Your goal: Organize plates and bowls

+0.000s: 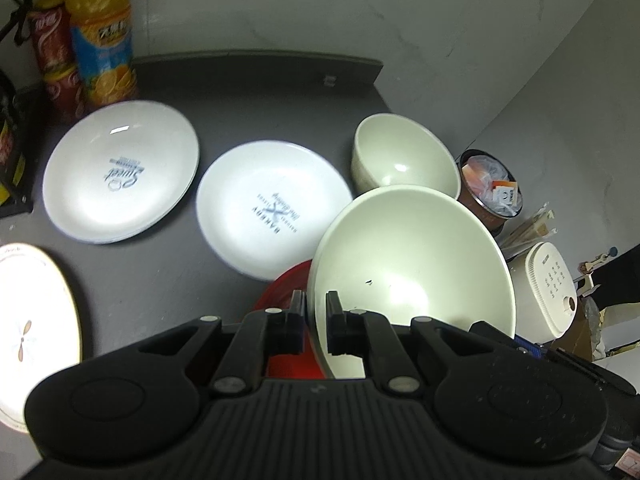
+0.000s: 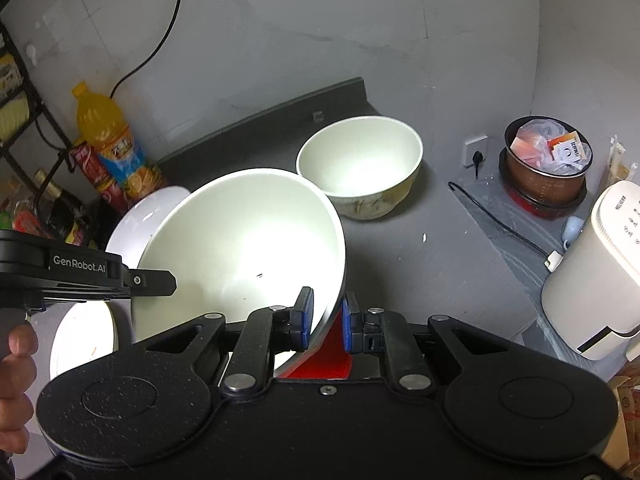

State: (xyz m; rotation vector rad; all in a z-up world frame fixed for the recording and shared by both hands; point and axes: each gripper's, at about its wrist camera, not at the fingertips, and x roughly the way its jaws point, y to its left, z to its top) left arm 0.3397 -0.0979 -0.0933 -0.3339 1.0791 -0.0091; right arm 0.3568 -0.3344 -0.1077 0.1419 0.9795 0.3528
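Note:
A large cream bowl [image 1: 412,264] [image 2: 240,240] hangs tilted above a red plate [image 1: 280,292] [image 2: 332,356]. My left gripper [image 1: 314,312] is shut on its near rim; in the right wrist view that gripper [image 2: 148,280] meets the bowl's left edge. My right gripper [image 2: 327,314] clamps the bowl's right rim between blue pads. A smaller cream bowl [image 1: 404,156] [image 2: 360,160] stands upright behind. Two white printed plates [image 1: 120,172] [image 1: 272,208] lie on the dark counter [image 1: 248,92], and a gold-rimmed plate [image 1: 32,332] sits at the near left.
An orange juice bottle [image 1: 104,40] [image 2: 108,140] and a red bottle [image 1: 56,56] stand at the back left. Off the counter's right edge are a brown pot of wrappers [image 2: 548,160], a white appliance [image 2: 592,272] and a black cable [image 2: 496,220]. A hand [image 2: 16,380] holds the left gripper.

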